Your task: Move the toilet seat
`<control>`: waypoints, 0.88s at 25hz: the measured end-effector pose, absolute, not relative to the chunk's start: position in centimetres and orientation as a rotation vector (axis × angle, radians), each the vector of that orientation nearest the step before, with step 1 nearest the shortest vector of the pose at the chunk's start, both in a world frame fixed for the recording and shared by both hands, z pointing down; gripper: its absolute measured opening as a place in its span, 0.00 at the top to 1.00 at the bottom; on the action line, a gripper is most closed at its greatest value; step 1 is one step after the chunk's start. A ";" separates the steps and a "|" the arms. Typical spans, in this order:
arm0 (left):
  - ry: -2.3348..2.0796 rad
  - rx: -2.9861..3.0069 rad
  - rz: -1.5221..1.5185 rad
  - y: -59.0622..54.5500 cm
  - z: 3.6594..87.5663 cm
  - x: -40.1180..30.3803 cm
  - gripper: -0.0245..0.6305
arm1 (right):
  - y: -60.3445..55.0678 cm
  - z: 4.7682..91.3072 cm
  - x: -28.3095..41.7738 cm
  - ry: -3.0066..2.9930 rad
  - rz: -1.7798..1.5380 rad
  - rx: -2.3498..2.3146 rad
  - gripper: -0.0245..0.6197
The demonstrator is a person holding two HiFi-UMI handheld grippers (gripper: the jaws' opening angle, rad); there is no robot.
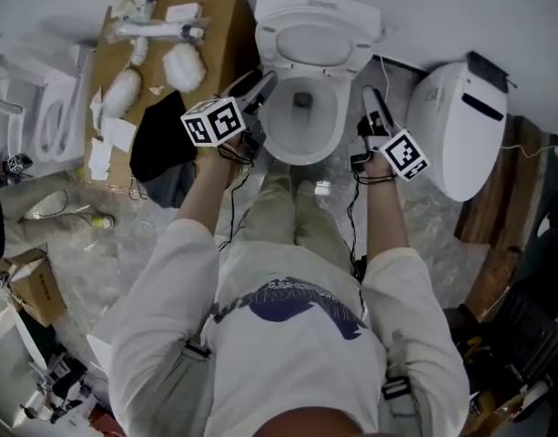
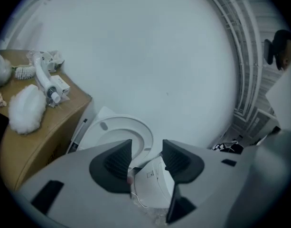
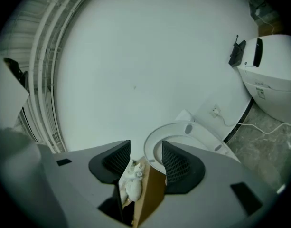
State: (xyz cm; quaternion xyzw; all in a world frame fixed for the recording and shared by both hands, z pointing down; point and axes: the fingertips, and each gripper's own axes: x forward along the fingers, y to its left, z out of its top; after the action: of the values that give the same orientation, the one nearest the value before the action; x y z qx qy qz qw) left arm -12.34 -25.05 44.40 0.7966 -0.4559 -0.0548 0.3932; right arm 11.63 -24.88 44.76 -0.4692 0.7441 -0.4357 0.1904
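Observation:
The white toilet (image 1: 301, 144) stands against the wall just ahead of me. Its seat (image 1: 310, 42) is tipped up against the tank, and its underside ring shows in the left gripper view (image 2: 117, 131) and the right gripper view (image 3: 181, 136). My left gripper (image 1: 260, 85) hovers at the bowl's left rim, and my right gripper (image 1: 371, 98) at its right rim. The left gripper (image 2: 146, 158) and the right gripper (image 3: 146, 160) both show jaws apart with nothing pressed between them; only background appears through each gap.
A cardboard box (image 1: 219, 25) with white foam pieces and a hose sits left of the toilet, with a black cloth (image 1: 160, 139) in front of it. A detached white seat unit (image 1: 461, 126) with a cable lies on the floor at right, beside wooden boards (image 1: 497, 217).

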 end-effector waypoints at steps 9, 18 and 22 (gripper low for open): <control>-1.208 2.073 -0.202 -13.6 37.1 -10.6 0.76 | -12.8 37.7 12.3 2.141 -1.163 -1.268 0.72; -1.369 2.127 -0.212 -1.2 31.9 -10.9 0.88 | -0.8 33.8 10.2 2.309 -1.048 -1.294 0.85; -1.420 2.193 -0.106 3.2 30.8 -11.4 0.91 | 2.9 31.4 8.5 2.417 -0.899 -1.312 0.88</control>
State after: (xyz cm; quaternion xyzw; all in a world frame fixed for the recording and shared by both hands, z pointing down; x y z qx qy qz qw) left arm -11.42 3.24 30.75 0.8099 -0.5243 -0.0390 0.2602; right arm 8.50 2.92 31.41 -0.4501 0.8289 -0.3084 0.1237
